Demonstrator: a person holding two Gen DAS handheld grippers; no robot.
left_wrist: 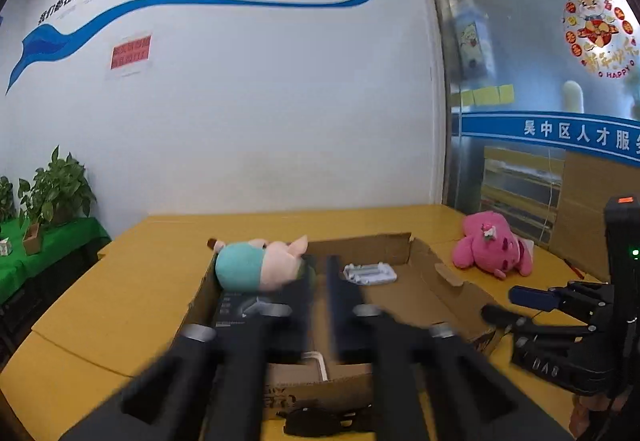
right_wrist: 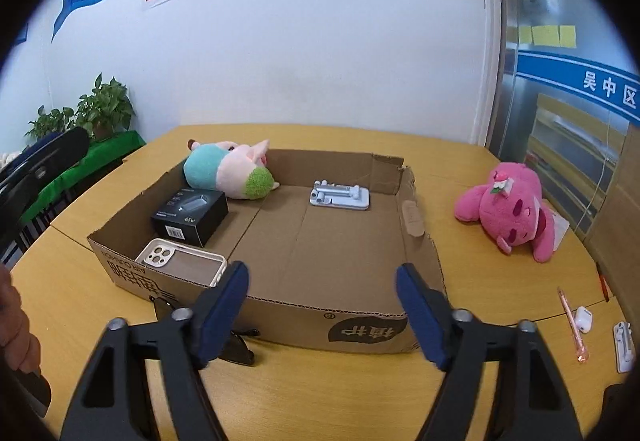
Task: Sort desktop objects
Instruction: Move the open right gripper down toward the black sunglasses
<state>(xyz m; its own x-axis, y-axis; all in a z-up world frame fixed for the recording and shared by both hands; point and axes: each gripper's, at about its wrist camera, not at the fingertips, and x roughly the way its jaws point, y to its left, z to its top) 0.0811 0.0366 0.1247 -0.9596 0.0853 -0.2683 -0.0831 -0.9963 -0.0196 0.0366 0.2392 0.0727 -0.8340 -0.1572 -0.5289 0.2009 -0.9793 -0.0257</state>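
Observation:
A shallow cardboard box [right_wrist: 360, 325] sits on the yellow table [right_wrist: 320, 393]. Inside it lie a pig plush [right_wrist: 228, 173], a black charger box [right_wrist: 190, 215], a phone case [right_wrist: 180, 261] and a grey phone stand [right_wrist: 340, 195]. In the left wrist view the box [left_wrist: 440, 281], pig plush [left_wrist: 256, 265] and stand [left_wrist: 370, 273] show too. My left gripper [left_wrist: 320, 273] hovers over the box, fingers nearly together, empty, blurred. My right gripper [right_wrist: 320, 281] is open and empty at the box's near wall; it also shows in the left wrist view [left_wrist: 516, 305]. Dark sunglasses [right_wrist: 236, 349] lie before the box.
A pink bear plush [right_wrist: 512, 209] lies on the table right of the box. A pink pen [right_wrist: 572, 321], a white earbud case [right_wrist: 583, 319] and a small white holder [right_wrist: 624, 345] lie at the right. Potted plants [right_wrist: 100, 109] stand on a green-covered side table at the left.

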